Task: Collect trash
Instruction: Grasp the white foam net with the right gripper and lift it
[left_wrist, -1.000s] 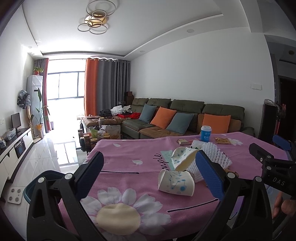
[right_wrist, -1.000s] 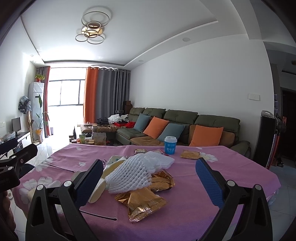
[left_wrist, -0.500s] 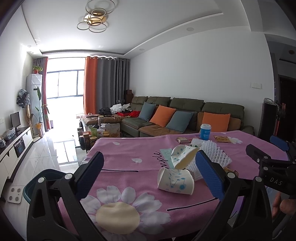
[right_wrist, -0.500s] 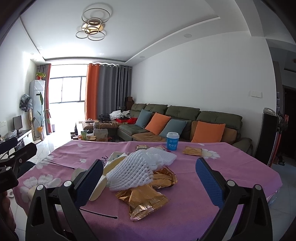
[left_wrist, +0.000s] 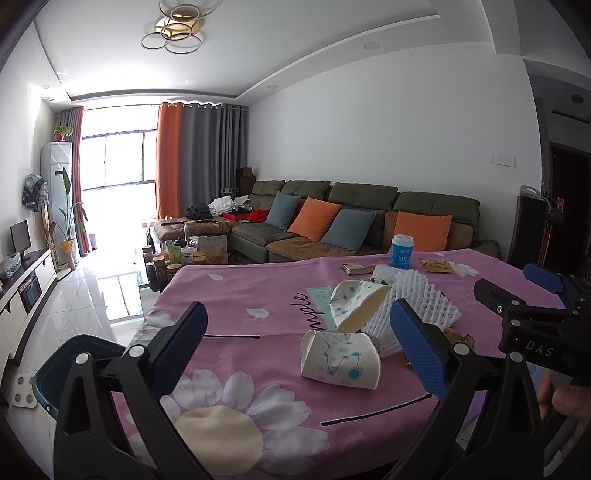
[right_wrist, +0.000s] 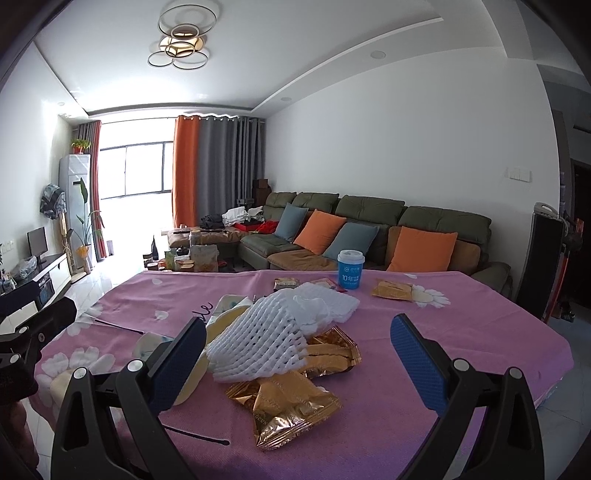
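foam net (right_wrist: 258, 347) lies on wrappers (right_wrist: 288, 402), cup (right_wrist: 351, 273) behind.

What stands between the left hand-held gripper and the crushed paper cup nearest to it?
Nothing visible. The left hand-held gripper is open, and only bare pink tablecloth lies before the paper cup. The white foam net sits behind it.

Glossy gold foil wrappers (right_wrist: 291, 402) lie under the white foam net (right_wrist: 258, 343); matt pink cloth (right_wrist: 461, 332) covers the surface.
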